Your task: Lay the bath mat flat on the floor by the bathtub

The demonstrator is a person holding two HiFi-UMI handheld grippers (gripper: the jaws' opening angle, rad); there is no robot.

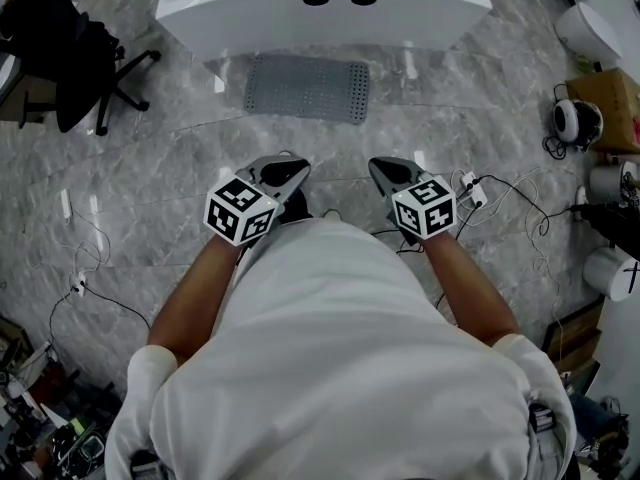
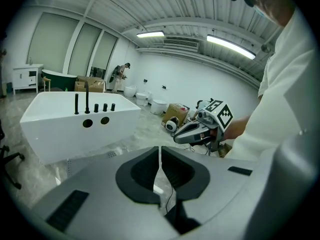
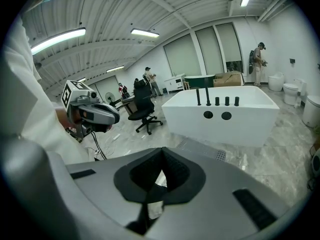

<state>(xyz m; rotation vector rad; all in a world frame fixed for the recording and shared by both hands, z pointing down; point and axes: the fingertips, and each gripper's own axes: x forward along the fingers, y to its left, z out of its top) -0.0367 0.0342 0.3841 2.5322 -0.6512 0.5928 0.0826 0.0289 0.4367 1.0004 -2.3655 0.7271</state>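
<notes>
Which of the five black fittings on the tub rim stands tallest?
The second fitting from the left on the bathtub: taller than its left neighbour, while the three to its right are short stubs.

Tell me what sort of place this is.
Likely a lab or warehouse hall staged as a bathroom: a freestanding bathtub and bath mat stand among an office chair, loose cables and a cardboard box.

Bright, even light falls from ceiling strip lamps (image 2: 231, 46); pale glare streaks the glossy marble floor (image 1: 150, 158); shadows stay soft; both gripper views bulge fisheye-wise, corners vignetted black.
</notes>
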